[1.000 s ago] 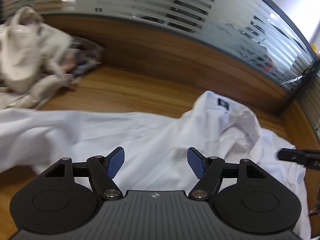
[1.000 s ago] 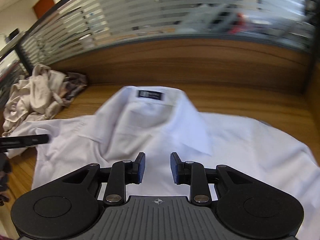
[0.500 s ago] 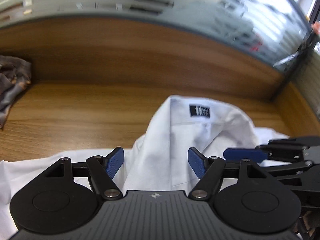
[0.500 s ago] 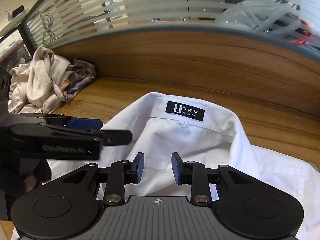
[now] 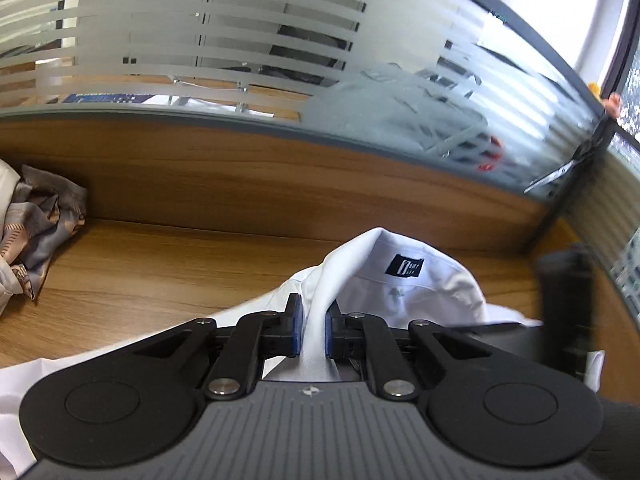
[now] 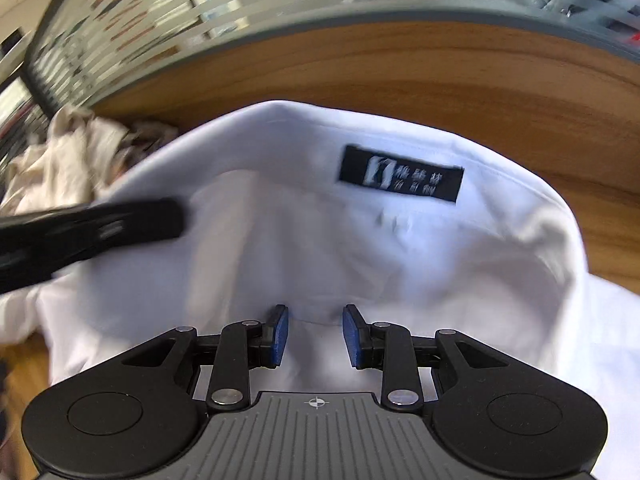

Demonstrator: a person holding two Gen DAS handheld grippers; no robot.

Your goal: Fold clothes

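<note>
1. Item: white shirt (image 5: 424, 292), lying on the wooden desk (image 5: 160, 272) with its collar (image 6: 400, 128) toward the wooden back panel (image 5: 280, 184); a black label (image 6: 401, 173) was sewn inside the neck.
2. Left gripper (image 5: 311, 326): clamped on a fold of the shirt's left collar edge, white cloth pinched between the blue pads (image 5: 295, 328).
3. Right gripper (image 6: 315, 336): jaws apart, nothing between them, set low over the shirt just below the collar band. In the right wrist view the left gripper appeared as a blurred dark bar at the left.
4. Pose: both tools pointed forward toward the back panel, level with each other and close together. The right gripper sat slightly right of the neck's middle. The hands themselves were out of view.
5. Step in hand, as judged: taking hold of the collar on both sides so as to lift and square the shirt.
6. Handling advice: the right gripper ought to close on the right collar edge, matching the left grip. Take 1 layer only, then draw both sides apart evenly so the cloth stays flat.
7. Other stock: a heap of beige and patterned clothes (image 5: 36, 232) lay at the desk's far left, well apart.
</note>
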